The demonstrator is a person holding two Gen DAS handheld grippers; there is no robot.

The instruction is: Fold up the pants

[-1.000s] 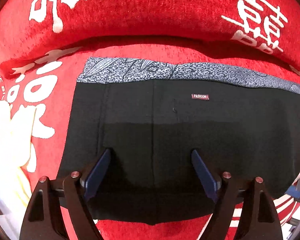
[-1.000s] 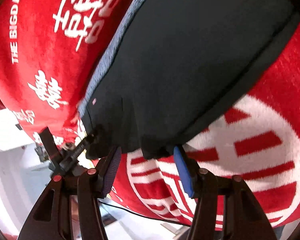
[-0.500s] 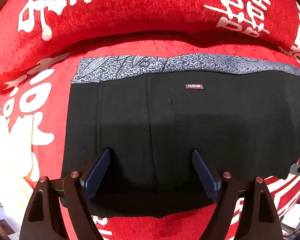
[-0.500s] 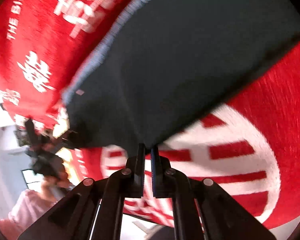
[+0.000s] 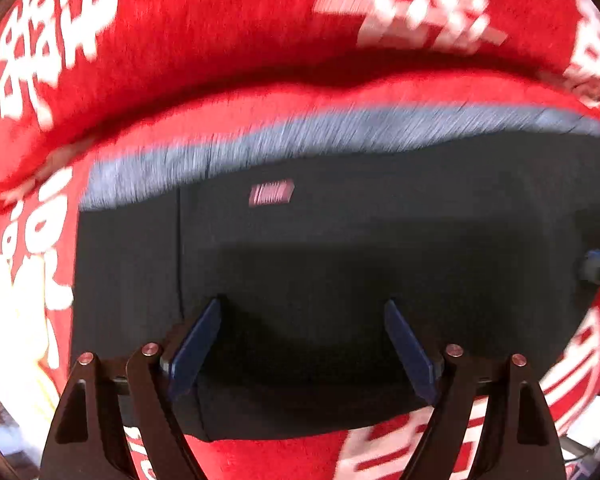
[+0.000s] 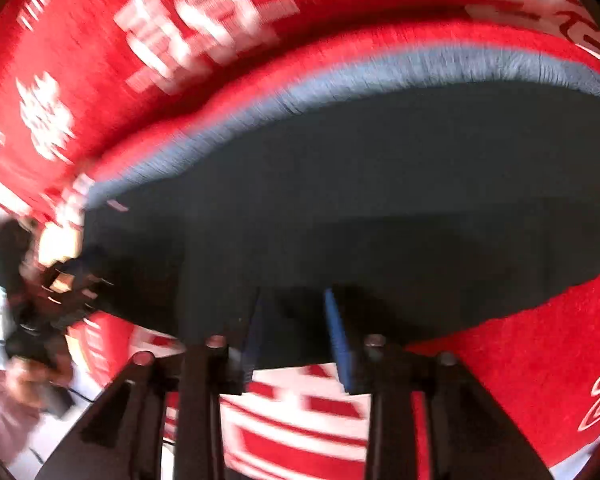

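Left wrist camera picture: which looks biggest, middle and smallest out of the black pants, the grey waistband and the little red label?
1. Black pants, biggest by far.
2. Grey waistband, a long thin strip along the pants' far edge.
3. Red label, tiny, just below the waistband.
The picture is blurred, but the order is plain.

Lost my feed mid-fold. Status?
Left gripper open over the pants. Right gripper just reopening, nothing pinched. Pants flat on red blanket. Nothing in the way.
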